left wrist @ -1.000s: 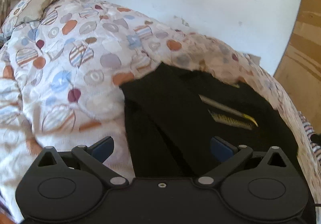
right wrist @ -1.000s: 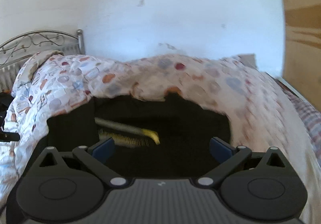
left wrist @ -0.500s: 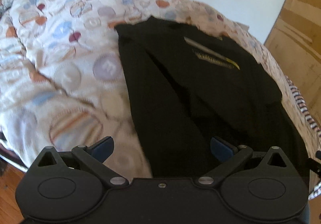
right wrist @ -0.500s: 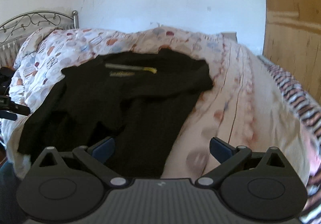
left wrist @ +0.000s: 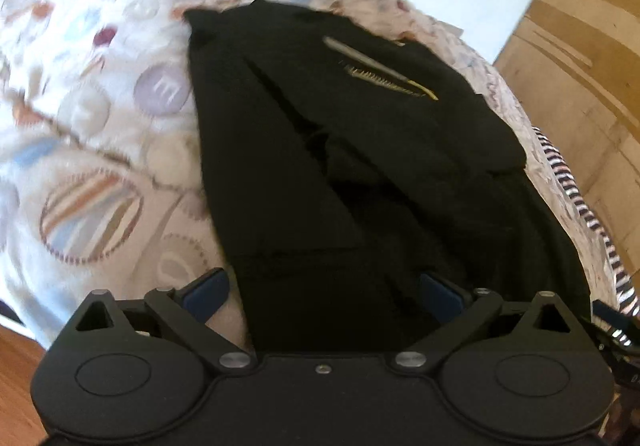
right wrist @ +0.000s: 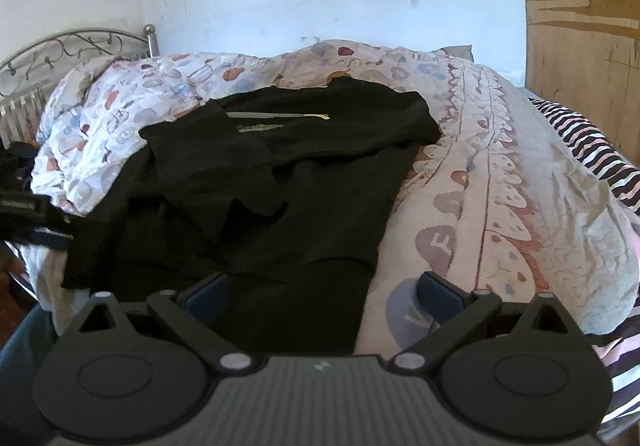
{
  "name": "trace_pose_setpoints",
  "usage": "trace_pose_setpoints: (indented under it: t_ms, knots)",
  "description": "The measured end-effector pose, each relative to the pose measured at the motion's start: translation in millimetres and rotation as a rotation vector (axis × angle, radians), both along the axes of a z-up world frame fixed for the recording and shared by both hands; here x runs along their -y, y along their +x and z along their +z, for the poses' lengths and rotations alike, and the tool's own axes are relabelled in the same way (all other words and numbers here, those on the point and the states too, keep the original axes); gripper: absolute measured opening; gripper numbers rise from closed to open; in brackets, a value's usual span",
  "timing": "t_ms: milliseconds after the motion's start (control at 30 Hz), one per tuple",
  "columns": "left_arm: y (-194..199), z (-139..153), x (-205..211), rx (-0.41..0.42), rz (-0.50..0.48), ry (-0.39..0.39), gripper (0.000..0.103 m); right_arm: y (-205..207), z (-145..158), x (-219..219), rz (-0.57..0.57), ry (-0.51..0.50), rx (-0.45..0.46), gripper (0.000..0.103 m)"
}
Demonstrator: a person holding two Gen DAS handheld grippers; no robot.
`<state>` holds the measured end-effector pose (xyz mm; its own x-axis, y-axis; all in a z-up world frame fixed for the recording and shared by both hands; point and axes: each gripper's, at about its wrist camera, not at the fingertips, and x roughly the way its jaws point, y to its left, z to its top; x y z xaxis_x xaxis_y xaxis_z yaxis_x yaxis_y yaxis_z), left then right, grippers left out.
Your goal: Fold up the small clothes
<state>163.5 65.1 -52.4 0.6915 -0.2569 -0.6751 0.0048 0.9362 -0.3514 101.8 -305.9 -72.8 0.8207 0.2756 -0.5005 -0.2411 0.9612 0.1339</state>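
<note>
A black shirt with a grey and yellow chest mark lies spread on the bed, its left sleeve folded in over the body. It also shows in the right wrist view. My left gripper is open and empty over the shirt's near hem at its left side. My right gripper is open and empty over the near hem at its right side. The left gripper's body shows at the left edge of the right wrist view.
The shirt lies on a quilt printed with coloured circles. A striped sheet shows at the right. A metal headboard stands at the far left, a white wall behind, a wooden panel at the right.
Both grippers have pulled back from the shirt's chest toward its near hem. More of the shirt and the bed is in view. Both stayed open.
</note>
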Motion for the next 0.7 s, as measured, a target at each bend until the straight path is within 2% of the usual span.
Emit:
trace_pose_setpoints:
  t_ms: [33,133,233,433,500,567,633,667,700]
  knots:
    - [0,-1,-2,0.000,0.001,-0.005,0.097,0,0,0,0.000,0.002,-0.003,0.091]
    - [-4,-5,-8,-0.010,0.007,-0.013,0.088,0,0,-1,0.004,0.005,-0.011,0.083]
    - [-6,-11,-16,-0.032,0.022,-0.027,0.078,-2,-1,-4,0.008,0.009,-0.015,0.083]
    - [-5,-18,-24,-0.069,0.061,-0.036,0.055,-4,-3,-7,-0.018,0.000,-0.022,0.072]
    - [-5,-19,-26,-0.078,0.077,-0.022,0.041,-5,-3,-6,-0.017,0.007,-0.032,0.069]
    - [-5,-21,-29,-0.081,0.087,-0.037,0.041,-5,-5,-7,-0.021,0.000,-0.038,0.065]
    - [-5,-21,-28,-0.084,0.098,-0.042,0.040,-6,-5,-7,-0.034,-0.005,-0.036,0.056]
    - [-6,-19,-26,-0.082,0.103,-0.031,0.036,-6,-5,-7,-0.038,-0.008,-0.036,0.052]
    - [-7,-18,-24,-0.081,0.105,-0.025,0.031,-7,-4,-6,-0.046,-0.013,-0.035,0.043]
